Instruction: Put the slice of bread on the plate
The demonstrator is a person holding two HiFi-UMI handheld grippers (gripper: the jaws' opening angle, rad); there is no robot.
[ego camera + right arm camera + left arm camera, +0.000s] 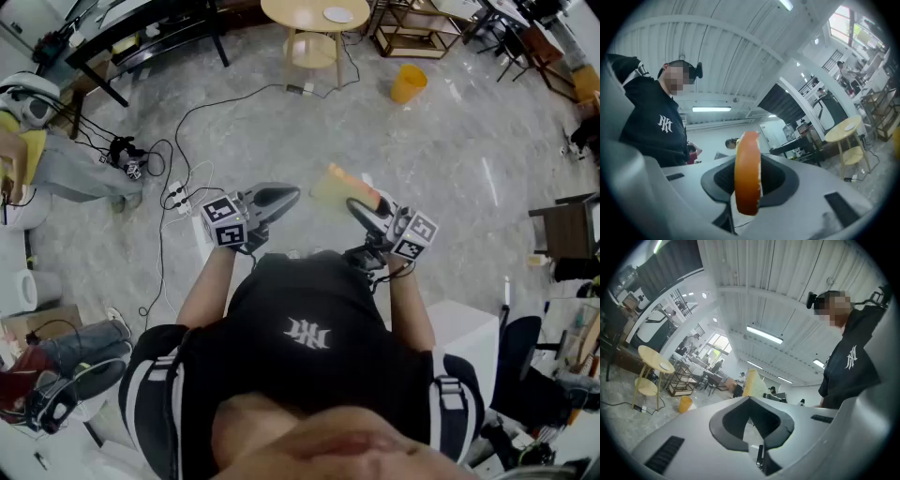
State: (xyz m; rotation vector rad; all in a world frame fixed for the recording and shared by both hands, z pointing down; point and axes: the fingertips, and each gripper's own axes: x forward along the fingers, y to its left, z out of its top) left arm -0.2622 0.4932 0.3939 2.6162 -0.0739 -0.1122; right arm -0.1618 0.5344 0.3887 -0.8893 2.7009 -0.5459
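**While clamped aloft, not yet plated**

Grips slice of bread (747, 173) edge-on between jaws of right gripper (361, 206), above floor (450, 159). Holds left gripper (281, 197) alongside, jaws together, empty. Faces round table (281, 11) bearing white plate (338, 14), well apart; yellow bucket (409, 82), trailing cables (202, 111) on floor between.

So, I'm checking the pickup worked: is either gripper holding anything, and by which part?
The right gripper holds the slice of bread on edge, jaws pressing its two flat faces near one crust edge. The left gripper holds nothing.
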